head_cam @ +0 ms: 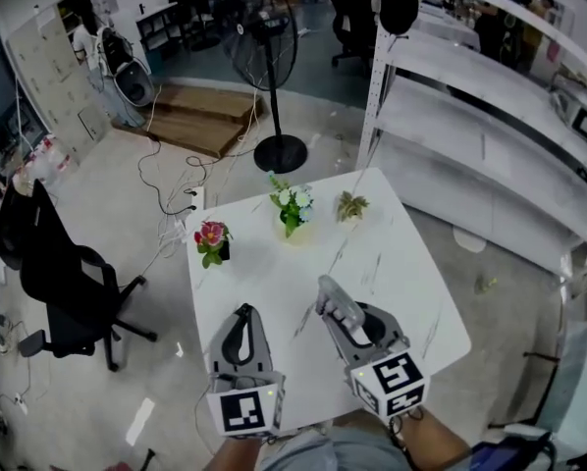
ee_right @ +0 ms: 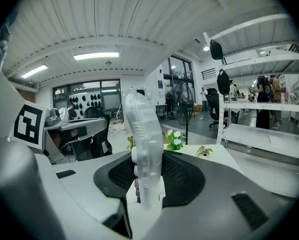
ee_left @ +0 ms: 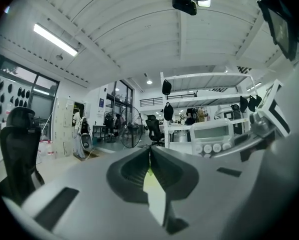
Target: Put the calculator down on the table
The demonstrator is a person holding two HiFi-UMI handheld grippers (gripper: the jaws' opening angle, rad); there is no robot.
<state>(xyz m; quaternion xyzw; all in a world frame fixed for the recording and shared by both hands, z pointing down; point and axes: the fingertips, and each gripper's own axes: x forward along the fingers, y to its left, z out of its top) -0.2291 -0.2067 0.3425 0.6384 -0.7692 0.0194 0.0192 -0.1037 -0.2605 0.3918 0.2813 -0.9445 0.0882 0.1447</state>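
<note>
My right gripper (head_cam: 331, 297) is shut on a pale grey calculator (head_cam: 348, 322) and holds it a little above the near part of the white table (head_cam: 411, 263). In the right gripper view the calculator (ee_right: 143, 139) stands edge-on between the dark pads (ee_right: 182, 176), its buttons facing left. My left gripper (head_cam: 242, 314) hovers beside it on the left, shut with nothing in it. In the left gripper view its jaws (ee_left: 149, 151) meet, and the calculator (ee_left: 215, 138) shows its display and buttons to the right.
Three small potted plants stand at the table's far side: pink flowers (head_cam: 212, 236), white flowers (head_cam: 293, 207) and a small dry plant (head_cam: 351, 205). A floor fan (head_cam: 266, 57) stands beyond, a black office chair (head_cam: 63, 283) at left, white shelving (head_cam: 490, 135) at right.
</note>
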